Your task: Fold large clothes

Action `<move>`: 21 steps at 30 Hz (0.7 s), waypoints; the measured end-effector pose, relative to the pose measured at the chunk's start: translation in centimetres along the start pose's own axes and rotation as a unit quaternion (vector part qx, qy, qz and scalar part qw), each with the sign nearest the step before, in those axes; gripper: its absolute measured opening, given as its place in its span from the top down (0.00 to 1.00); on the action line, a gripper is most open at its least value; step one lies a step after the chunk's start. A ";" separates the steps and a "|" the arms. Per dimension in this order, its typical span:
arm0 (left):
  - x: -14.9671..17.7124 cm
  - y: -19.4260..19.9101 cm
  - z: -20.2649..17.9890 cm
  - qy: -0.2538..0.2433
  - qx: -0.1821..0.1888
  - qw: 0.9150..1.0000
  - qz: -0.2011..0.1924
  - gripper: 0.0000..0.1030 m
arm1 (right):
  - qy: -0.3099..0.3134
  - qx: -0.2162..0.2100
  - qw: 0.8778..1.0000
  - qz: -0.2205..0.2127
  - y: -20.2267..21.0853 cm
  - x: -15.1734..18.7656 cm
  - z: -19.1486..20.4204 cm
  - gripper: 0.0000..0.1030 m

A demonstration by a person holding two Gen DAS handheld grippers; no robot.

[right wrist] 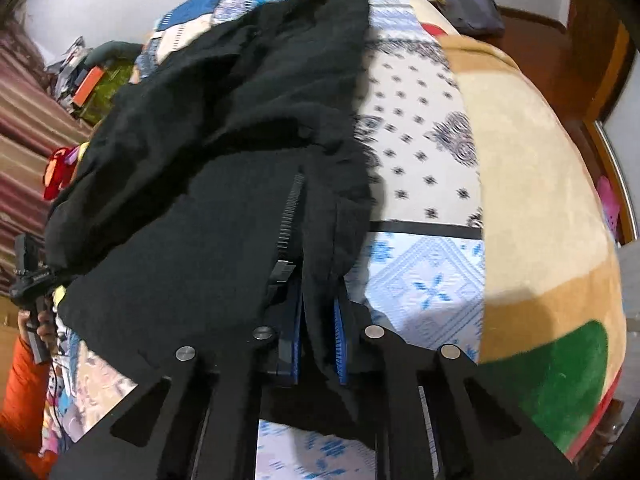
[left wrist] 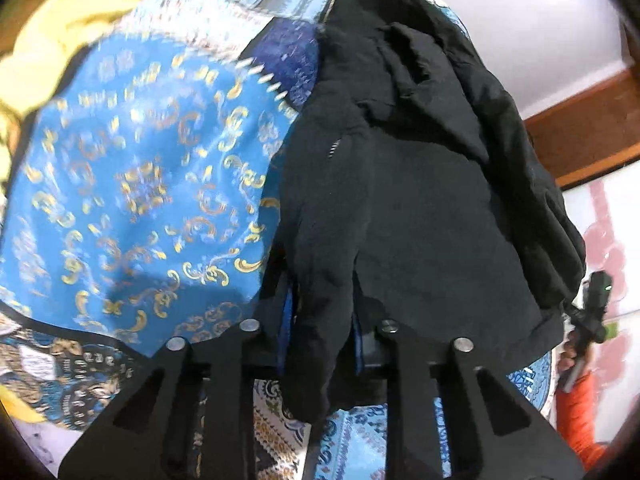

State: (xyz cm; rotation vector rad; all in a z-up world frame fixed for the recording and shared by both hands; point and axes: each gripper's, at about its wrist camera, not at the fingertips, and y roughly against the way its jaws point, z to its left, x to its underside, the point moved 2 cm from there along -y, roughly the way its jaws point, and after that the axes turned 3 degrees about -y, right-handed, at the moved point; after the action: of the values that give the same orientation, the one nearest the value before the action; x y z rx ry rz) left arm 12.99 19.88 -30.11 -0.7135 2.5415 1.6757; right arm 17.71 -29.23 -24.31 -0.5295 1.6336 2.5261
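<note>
Jacket (left wrist: 420,168), black and rumpled, lies on the patterned bedspread (left wrist: 132,184) and serves as the landmark here. The left gripper (left wrist: 324,344) tilts steeply down at the jacket's near hem, its jaws drawn narrow and pinching a fold of the black cloth, which hangs down between the blue pads (left wrist: 285,320). In the left wrist view the bedspread's blue and gold medallion lies left of the jacket, a yellow cloth (left wrist: 60,40) sits at the far left beyond it, and wooden trim (left wrist: 580,136) runs right of it.

The right gripper (right wrist: 318,344) likewise points steeply down at the jacket's near edge, just right of the zipper (right wrist: 290,216). Its jaws stand narrow, clamped on a strip of jacket cloth between the blue pads (right wrist: 342,340). A tan blanket (right wrist: 536,200) with a green patch lies right of the jacket, past a strip of bedspread.

At the jacket's left edge in the right wrist view, a hand (right wrist: 34,322) in an orange sleeve (right wrist: 20,392) holds the other gripper's handle.
</note>
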 end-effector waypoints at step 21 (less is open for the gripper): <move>-17.9 9.8 -9.6 -0.002 0.146 0.980 -0.133 0.86 | 0.030 -0.059 0.984 -0.164 5.7 -14.0 6.3 0.94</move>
State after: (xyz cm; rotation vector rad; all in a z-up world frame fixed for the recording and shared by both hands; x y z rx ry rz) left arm 27.51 21.08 -12.90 -0.9673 2.4776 1.1903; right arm 27.83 -24.43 -12.40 -0.8202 1.2917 2.3874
